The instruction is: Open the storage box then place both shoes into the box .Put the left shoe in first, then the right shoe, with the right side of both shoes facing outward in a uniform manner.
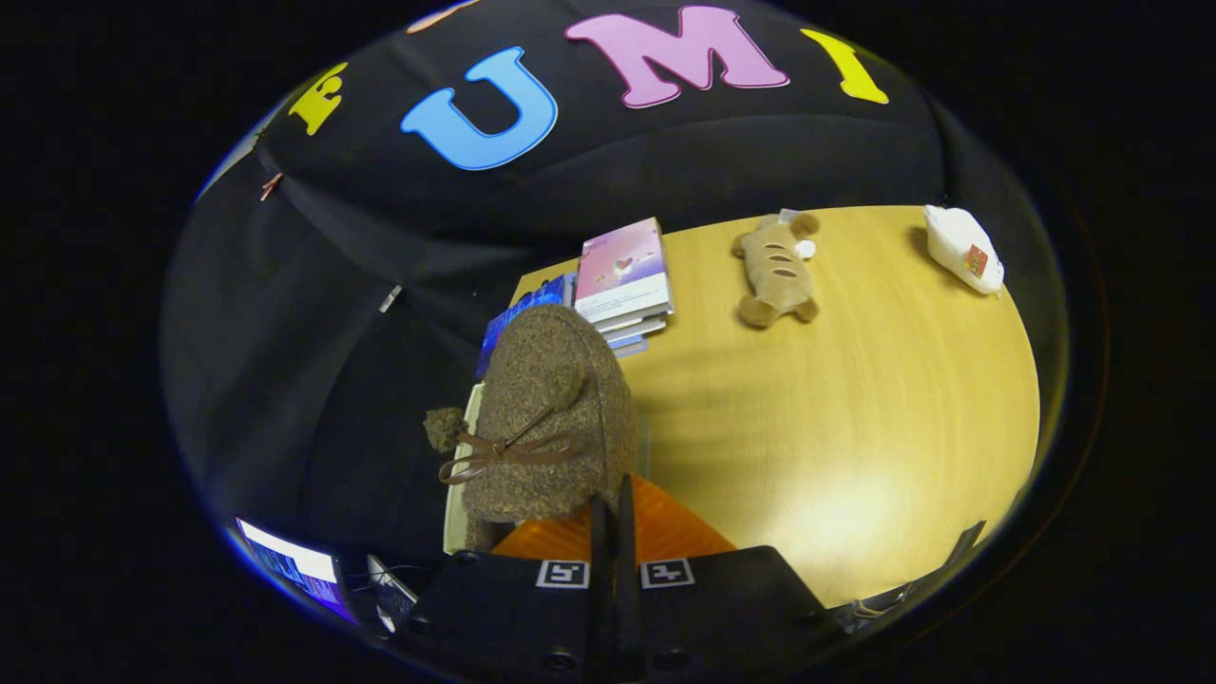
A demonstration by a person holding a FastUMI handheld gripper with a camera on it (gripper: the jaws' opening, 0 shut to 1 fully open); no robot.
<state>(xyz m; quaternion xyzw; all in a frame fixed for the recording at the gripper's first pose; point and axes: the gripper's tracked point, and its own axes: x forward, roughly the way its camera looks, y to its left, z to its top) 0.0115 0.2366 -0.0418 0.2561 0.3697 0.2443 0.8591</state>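
We hold the gripper [616, 518] with its fingers pressed nearly together, pinching what looks like the rim of the shoe [551, 418], though the contact itself is hard to make out. The brown fuzzy shoe hangs just ahead of the fingers, slightly to their left, its long axis running away from us toward the stacked books [622, 275]. The wooden table [855, 408] lies open to the right, its edge running under the shoe; we cannot place the storage box.

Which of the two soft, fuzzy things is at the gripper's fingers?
The brown shoe with the bow, hanging just ahead of the gripper, whose fingers are closed on its edge. The bread-shaped plush toy lies far beyond on the table, past the stacked books.
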